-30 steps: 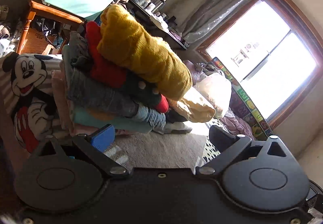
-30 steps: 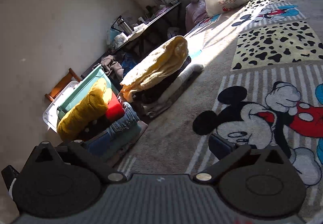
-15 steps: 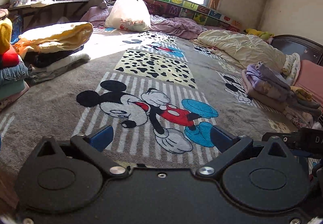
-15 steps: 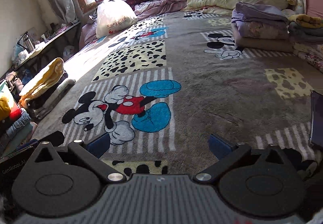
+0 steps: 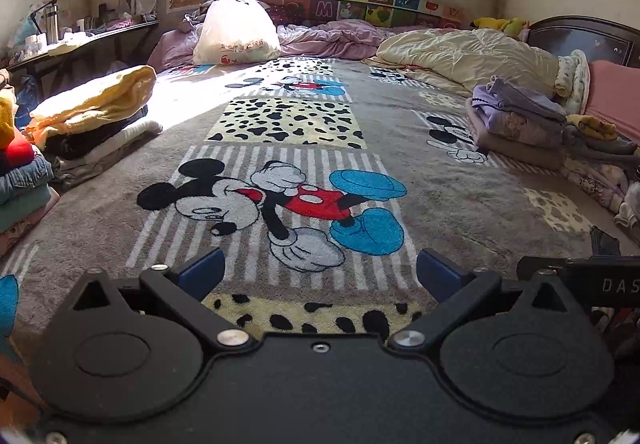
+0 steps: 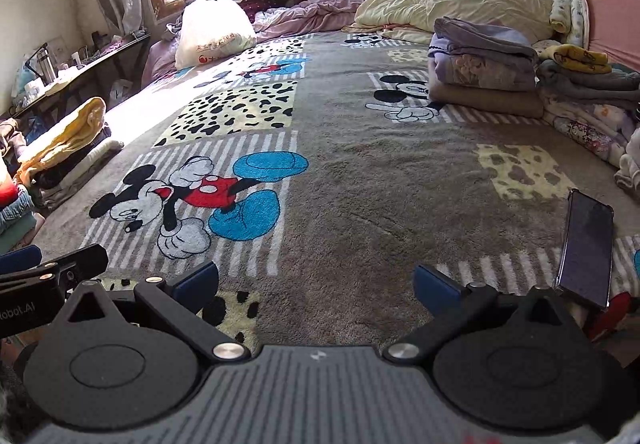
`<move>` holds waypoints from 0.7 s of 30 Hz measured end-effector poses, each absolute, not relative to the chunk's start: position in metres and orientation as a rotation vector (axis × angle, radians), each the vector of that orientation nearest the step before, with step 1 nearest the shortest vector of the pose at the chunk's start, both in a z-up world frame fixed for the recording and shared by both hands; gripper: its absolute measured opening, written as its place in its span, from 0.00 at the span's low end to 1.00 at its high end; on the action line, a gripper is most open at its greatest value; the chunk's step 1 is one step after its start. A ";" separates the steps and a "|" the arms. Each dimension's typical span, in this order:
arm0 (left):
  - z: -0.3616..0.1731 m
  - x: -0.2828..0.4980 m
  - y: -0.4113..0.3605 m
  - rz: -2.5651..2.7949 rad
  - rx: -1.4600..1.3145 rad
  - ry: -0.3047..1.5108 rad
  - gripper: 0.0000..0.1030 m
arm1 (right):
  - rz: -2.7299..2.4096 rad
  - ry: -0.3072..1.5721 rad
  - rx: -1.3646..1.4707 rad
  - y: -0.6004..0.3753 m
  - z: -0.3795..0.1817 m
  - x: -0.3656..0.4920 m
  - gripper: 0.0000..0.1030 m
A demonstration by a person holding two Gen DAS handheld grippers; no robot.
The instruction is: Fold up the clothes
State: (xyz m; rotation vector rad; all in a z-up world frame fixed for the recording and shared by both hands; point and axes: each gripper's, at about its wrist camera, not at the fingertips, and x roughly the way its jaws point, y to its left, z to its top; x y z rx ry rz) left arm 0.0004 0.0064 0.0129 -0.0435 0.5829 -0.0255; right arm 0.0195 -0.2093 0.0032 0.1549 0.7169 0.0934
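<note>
Both grippers hover low over a grey cartoon-mouse blanket (image 5: 460, 180) that covers the bed. My left gripper (image 5: 320, 276) is open and holds nothing. My right gripper (image 6: 316, 280) is open and empty too. Folded stacks lie at the left: a yellow-topped pile (image 5: 92, 112) and a pile with red and denim (image 5: 20, 172). At the right sits a purple and beige folded stack (image 6: 484, 64) beside loose grey and yellow garments (image 6: 580, 72). The left gripper's body shows at the lower left of the right wrist view.
A dark phone (image 6: 586, 244) lies on the blanket near my right gripper. A cream quilt (image 5: 468, 52), a pink quilt (image 5: 332, 38) and a white bag (image 5: 236, 30) fill the far end under the window. A cluttered side table (image 5: 80, 44) stands left.
Both views have swung from the clothes piles at the left round to face the length of the bed. Both grippers stay open and empty.
</note>
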 end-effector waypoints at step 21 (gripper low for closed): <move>0.036 -0.024 -0.008 0.060 0.028 0.595 1.00 | 0.137 0.695 0.161 -0.204 0.027 0.008 1.00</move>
